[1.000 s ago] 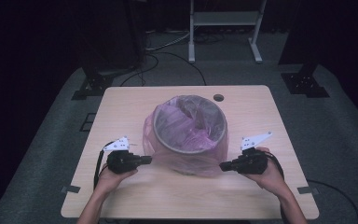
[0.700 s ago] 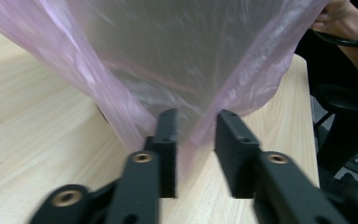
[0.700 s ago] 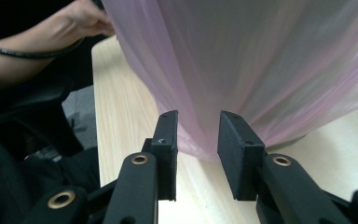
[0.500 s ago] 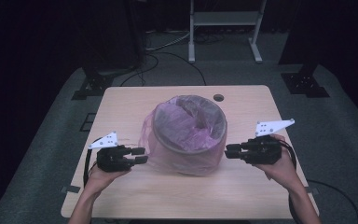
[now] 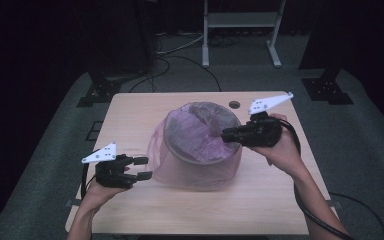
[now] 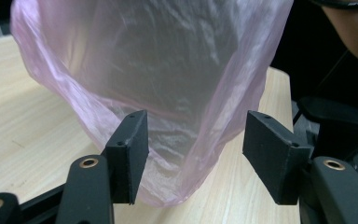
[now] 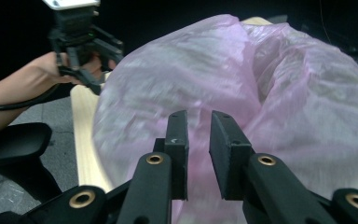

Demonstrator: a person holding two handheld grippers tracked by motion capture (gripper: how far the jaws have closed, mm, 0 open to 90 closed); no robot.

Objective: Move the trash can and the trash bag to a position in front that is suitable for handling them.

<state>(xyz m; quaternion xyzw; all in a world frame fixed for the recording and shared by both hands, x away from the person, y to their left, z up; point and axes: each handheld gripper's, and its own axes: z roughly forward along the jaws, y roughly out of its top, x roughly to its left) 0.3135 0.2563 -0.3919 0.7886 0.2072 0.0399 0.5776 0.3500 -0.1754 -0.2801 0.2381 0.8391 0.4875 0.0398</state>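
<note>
A light wooden table (image 5: pixel 130 115) is seen from above, standing on a grey floor with dark stands and cables behind it. Near the middle of the table a round grey bin (image 5: pixel 202 131) is set upright, and a thin pink plastic bag (image 5: pixel 200 170) is draped over and around it, lining the inside and hanging loosely down the outside to the tabletop. A small dark round cap (image 5: pixel 234 104) is set in the table surface just behind the bin. The right gripper (image 5: pixel 226 134) is held at the right side of the bin's rim, pointing toward the bin, and in the right gripper view its jaws are seen standing narrow, with a small gap between them; they have just been closing further, and bag film (image 7: pixel 261 93) is seen directly ahead of them, though whether any of it is pinched cannot be told. The left gripper (image 5: pixel 141 167) is held low at the left side of the bin, just beside the hanging bag. In the left gripper view its jaws are spread moderately wide, having just been opening, and the lower fold of the bag (image 6: pixel 168 116) lies between them without being pressed by either pad.
</note>
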